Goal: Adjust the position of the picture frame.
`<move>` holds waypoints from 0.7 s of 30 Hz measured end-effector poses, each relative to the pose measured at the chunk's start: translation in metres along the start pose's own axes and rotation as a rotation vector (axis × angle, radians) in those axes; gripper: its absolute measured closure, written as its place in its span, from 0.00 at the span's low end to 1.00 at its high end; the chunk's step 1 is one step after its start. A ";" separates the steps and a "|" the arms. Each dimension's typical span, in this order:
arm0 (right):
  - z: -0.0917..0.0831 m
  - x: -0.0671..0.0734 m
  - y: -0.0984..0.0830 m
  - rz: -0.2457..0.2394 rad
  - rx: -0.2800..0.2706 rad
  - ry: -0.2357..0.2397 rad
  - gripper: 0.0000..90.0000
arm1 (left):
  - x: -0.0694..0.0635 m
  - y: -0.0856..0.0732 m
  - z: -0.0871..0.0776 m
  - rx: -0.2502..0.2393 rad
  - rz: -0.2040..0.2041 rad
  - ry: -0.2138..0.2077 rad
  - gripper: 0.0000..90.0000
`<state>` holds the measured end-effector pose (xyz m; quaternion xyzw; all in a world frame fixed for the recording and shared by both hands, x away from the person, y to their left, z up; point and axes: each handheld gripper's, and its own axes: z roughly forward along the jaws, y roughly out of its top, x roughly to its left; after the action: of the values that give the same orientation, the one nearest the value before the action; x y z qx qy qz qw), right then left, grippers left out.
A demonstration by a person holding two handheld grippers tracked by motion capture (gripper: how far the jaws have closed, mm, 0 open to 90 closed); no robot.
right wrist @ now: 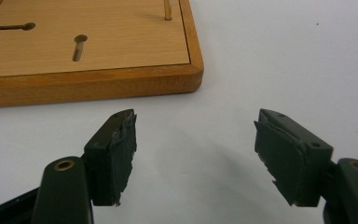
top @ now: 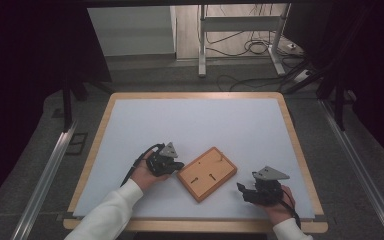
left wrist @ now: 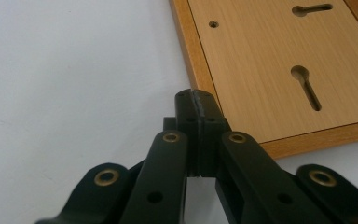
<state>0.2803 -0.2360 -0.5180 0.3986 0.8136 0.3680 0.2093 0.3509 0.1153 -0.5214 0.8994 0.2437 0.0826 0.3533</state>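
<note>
wooden board flat, long axis diagonal, near-left to far-right, left tongs clenched empty, right tongs released

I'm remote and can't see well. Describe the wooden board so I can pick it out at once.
On the white table top, look near the front edge, between the left gripper and the right gripper. The wooden board lies flat and turned diagonally. It is the one tan, framed panel, with keyhole slots and a thin upright peg.
</note>
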 end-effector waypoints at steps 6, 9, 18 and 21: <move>0.000 -0.001 0.000 -0.001 0.000 -0.005 0.33 | -0.003 -0.001 0.001 -0.014 -0.022 -0.012 1.00; 0.000 -0.003 0.000 0.005 -0.002 -0.009 0.33 | -0.002 -0.002 0.001 -0.020 -0.039 -0.018 1.00; -0.004 -0.007 -0.001 0.016 -0.006 -0.023 0.34 | -0.004 -0.016 -0.016 -0.072 -0.114 0.030 1.00; -0.004 -0.008 -0.001 0.017 -0.007 -0.029 0.35 | -0.008 -0.023 -0.031 -0.122 -0.146 0.071 0.92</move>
<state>0.2814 -0.2445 -0.5160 0.4100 0.8057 0.3669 0.2193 0.3253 0.1441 -0.5140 0.8526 0.3155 0.1034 0.4035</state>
